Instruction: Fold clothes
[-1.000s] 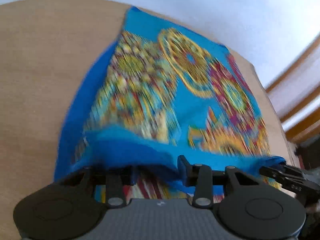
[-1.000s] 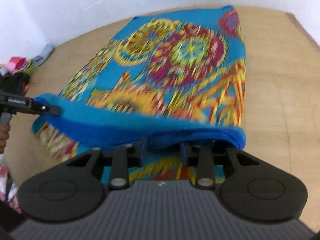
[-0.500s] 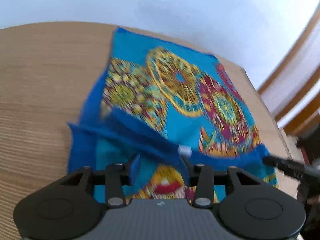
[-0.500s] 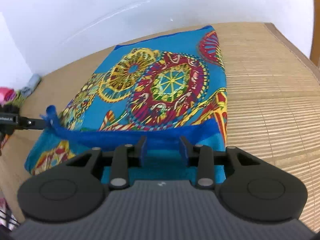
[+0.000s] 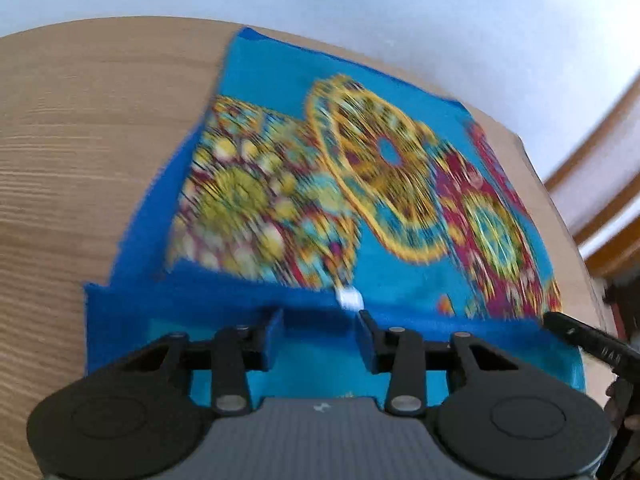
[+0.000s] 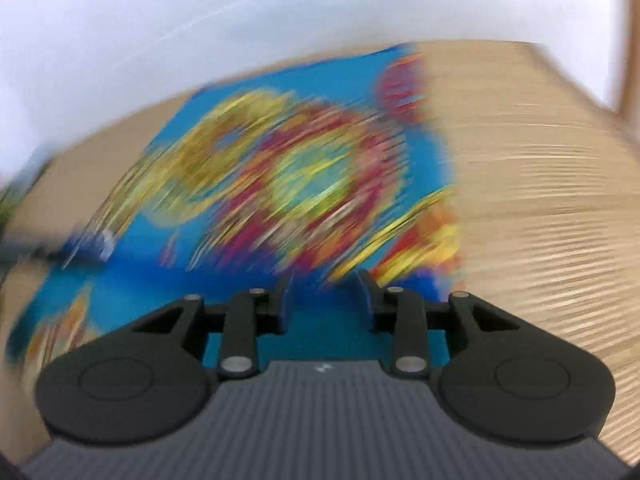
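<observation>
A bright blue cloth (image 5: 392,184) with yellow and red wheel patterns lies on the wooden table (image 5: 80,140). Its dark blue folded edge runs across the near part, level with my fingertips. My left gripper (image 5: 321,314) sits at that edge, shut on it beside a small white tag (image 5: 350,298). The tip of my right gripper (image 5: 554,318) meets the same edge at its right end. The right wrist view is heavily blurred. There the right gripper (image 6: 324,280) holds the dark edge of the cloth (image 6: 304,176) low over the table.
A white wall stands behind the table. Wooden trim (image 5: 600,184) runs along the right of the left wrist view. Bare table (image 6: 540,200) stretches to the right of the cloth. A person's hand (image 5: 624,404) shows at the lower right edge.
The lifted edge came down and now lies flat across the cloth. Both grippers lowered with it. The edge has turned from slanted to level, and the right view has blurred with motion.
</observation>
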Demonstrator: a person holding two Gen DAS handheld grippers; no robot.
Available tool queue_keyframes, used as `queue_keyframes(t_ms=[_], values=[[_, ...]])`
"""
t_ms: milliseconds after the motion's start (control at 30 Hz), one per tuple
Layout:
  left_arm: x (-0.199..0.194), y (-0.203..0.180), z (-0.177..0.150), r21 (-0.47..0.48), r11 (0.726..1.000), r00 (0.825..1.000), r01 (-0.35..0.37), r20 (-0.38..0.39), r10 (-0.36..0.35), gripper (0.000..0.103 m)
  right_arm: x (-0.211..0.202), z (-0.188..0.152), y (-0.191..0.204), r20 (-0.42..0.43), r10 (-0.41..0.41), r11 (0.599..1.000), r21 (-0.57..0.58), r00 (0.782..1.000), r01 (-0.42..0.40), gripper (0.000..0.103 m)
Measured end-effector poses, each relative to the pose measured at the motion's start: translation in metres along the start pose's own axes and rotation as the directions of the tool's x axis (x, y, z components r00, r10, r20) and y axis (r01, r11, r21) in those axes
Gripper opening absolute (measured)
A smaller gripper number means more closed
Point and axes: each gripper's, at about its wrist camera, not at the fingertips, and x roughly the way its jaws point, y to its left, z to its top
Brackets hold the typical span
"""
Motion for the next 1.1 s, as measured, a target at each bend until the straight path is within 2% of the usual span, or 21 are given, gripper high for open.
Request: queue_keyframes(t_ms=[33, 67, 167, 233, 367, 433, 533, 600, 667, 733, 800, 833, 933, 1000, 1067, 1100], values=[[-0.008, 0.001, 0.0, 0.013, 1.0, 1.0, -0.016, 0.017, 0.016, 0.042, 0.0, 0.006, -0.005, 0.027, -0.038, 0.998, 0.05, 0.999, 0.037, 0.038], [-0.019, 0.004, -0.003, 0.029, 0.999, 0.999, -0.028, 0.029, 0.027, 0.043, -0.008, 0.006, -0.01, 0.04, -0.037, 0.997, 0.074, 0.999, 0.034, 0.038], [-0.051, 0.014, -0.021, 0.063, 0.997, 0.998, -0.05, 0.051, 0.046, 0.047, -0.038, -0.011, -0.021, 0.019, 0.007, 0.997, 0.074, 1.0, -0.009, 0.039], [-0.071, 0.027, -0.043, 0.052, 0.996, 0.997, -0.071, 0.042, 0.069, 0.05, -0.059, -0.025, -0.029, -0.002, 0.033, 0.997, 0.075, 0.999, -0.033, 0.039], [-0.103, 0.056, -0.091, 0.005, 0.994, 0.994, -0.112, -0.01, 0.113, 0.051, -0.095, -0.068, -0.039, -0.09, 0.037, 0.996, 0.081, 0.995, -0.03, 0.039], [-0.108, 0.07, -0.101, -0.027, 0.996, 0.995, -0.091, -0.043, 0.09, 0.051, -0.11, -0.088, -0.042, -0.126, 0.038, 0.995, 0.096, 0.991, -0.026, 0.039], [-0.103, 0.077, -0.109, -0.046, 0.997, 0.995, -0.068, -0.069, 0.065, 0.052, -0.118, -0.102, -0.043, -0.119, 0.057, 0.986, 0.165, 0.991, -0.037, 0.039], [-0.096, 0.077, -0.109, -0.033, 0.998, 0.996, -0.057, -0.064, 0.055, 0.055, -0.123, -0.111, -0.044, -0.114, 0.07, 0.976, 0.211, 0.991, -0.044, 0.045], [-0.093, 0.074, -0.109, 0.007, 0.999, 0.998, -0.051, -0.038, 0.051, 0.059, -0.127, -0.119, -0.044, -0.105, 0.084, 0.967, 0.249, 0.991, -0.055, 0.056], [-0.088, 0.069, -0.108, 0.046, 0.998, 0.999, -0.041, -0.021, 0.042, 0.059, -0.124, -0.121, -0.04, -0.081, 0.106, 0.963, 0.256, 0.991, -0.082, 0.057], [-0.084, 0.064, -0.108, 0.074, 0.997, 0.999, -0.031, -0.006, 0.032, 0.051, -0.12, -0.122, -0.035, -0.056, 0.127, 0.959, 0.261, 0.99, -0.108, 0.059], [-0.082, 0.063, -0.108, 0.071, 0.997, 1.0, -0.022, -0.002, 0.022, 0.043, -0.117, -0.122, -0.032, -0.041, 0.132, 0.958, 0.262, 0.99, -0.117, 0.061], [-0.077, 0.064, -0.104, 0.021, 1.0, 1.0, 0.009, 0.008, -0.009, 0.04, -0.106, -0.117, -0.028, -0.01, 0.16, 0.939, 0.309, 0.987, -0.149, 0.063], [-0.073, 0.068, -0.1, -0.012, 1.0, 1.0, 0.024, 0.013, -0.024, 0.033, -0.1, -0.114, -0.029, 0.007, 0.163, 0.925, 0.347, 0.987, -0.155, 0.063], [-0.067, 0.072, -0.097, -0.048, 0.998, 0.999, 0.046, 0.004, -0.046, 0.016, -0.094, -0.111, -0.03, 0.03, 0.153, 0.914, 0.377, 0.988, -0.153, 0.06], [-0.065, 0.073, -0.095, -0.067, 0.996, 0.999, 0.05, 0.0, -0.05, 0.014, -0.092, -0.11, -0.031, 0.04, 0.136, 0.91, 0.389, 0.99, -0.141, 0.056]])
